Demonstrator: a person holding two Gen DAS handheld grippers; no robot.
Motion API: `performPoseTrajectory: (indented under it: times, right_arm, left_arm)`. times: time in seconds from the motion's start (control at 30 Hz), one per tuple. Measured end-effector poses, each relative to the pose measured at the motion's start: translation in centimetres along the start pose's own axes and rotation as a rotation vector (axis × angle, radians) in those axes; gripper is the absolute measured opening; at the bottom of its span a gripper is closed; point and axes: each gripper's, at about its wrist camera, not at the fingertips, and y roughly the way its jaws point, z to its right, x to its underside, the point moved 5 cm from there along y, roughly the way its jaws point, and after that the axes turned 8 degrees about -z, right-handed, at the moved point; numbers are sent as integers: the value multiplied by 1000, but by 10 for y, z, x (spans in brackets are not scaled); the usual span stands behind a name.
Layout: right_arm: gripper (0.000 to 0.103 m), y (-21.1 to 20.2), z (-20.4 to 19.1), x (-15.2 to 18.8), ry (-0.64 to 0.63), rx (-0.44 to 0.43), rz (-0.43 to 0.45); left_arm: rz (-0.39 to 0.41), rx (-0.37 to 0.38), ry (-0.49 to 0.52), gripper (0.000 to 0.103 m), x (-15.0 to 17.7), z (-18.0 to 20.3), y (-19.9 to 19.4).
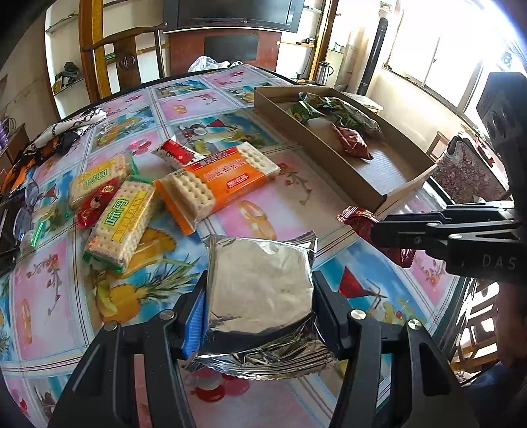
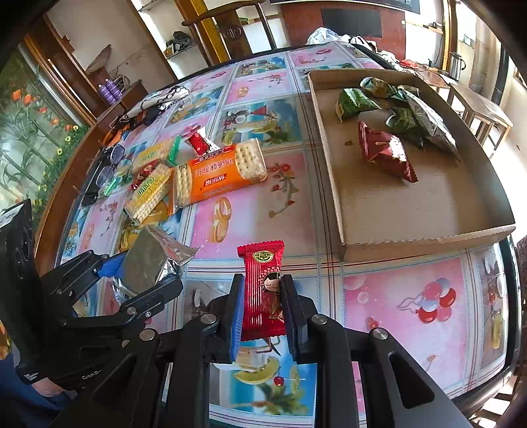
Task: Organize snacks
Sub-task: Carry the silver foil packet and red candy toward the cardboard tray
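Nearest, at the bottom of the left wrist view, a silver packet is pinched between the pads of the left gripper, held above the table. At the bottom centre of the right wrist view, a red candy is clamped upright in the right gripper, its jaws pressed against the wrapper's sides. The table is covered by a glossy cloth printed with pink and blue panels of fruit, flowers and balloons. Further back, at left of centre, cracker packs are piled loosely, with glasses beside them at the left edge. At upper right a shallow cardboard box is seen holding green packets and a red one. Beyond the table, a wooden chair, wall shelves, a dark screen and bright windows are visible.
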Motion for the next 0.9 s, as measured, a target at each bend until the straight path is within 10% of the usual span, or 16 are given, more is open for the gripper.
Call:
performPoseTrajectory:
  times: [0.9]
  right_arm:
    - [23, -41, 36, -3, 37, -16, 86]
  left_arm:
    - [36, 22, 42, 57, -29, 41, -3]
